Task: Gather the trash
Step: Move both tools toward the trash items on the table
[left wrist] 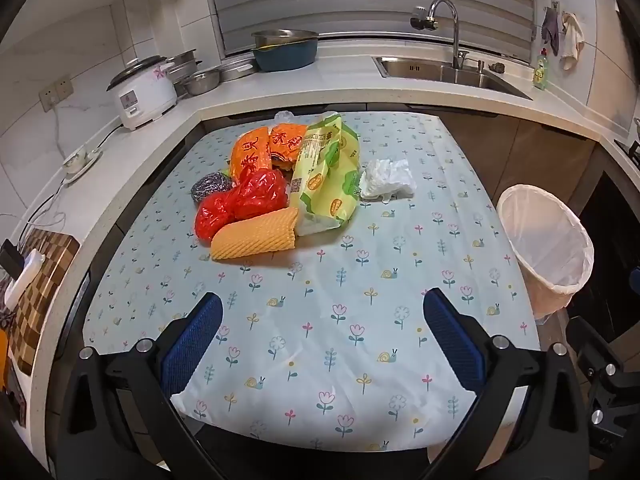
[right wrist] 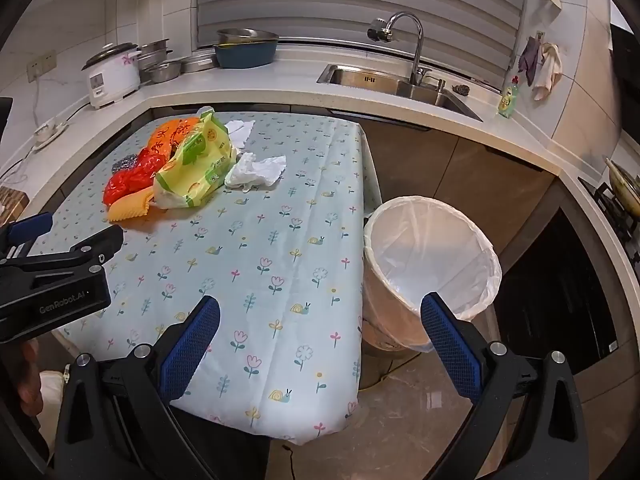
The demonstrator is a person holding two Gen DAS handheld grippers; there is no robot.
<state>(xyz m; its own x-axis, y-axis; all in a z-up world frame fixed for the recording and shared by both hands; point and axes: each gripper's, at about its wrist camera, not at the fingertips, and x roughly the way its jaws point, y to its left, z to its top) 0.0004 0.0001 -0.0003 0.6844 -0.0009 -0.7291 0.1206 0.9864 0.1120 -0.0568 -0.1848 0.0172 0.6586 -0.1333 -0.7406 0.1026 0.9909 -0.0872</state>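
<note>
Blue mesh-textured pads [left wrist: 192,344], floral tablecloth [left wrist: 320,340], crinkled plastic wrappers [left wrist: 326,176]

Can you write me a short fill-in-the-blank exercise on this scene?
1. The crumpled white tissue lies on the floral ____.
2. The bin lined with a white plastic bag stands on the ____ beside the table.
3. Both the left gripper and the right gripper are ____.

Missing words: tablecloth; floor; open
</note>
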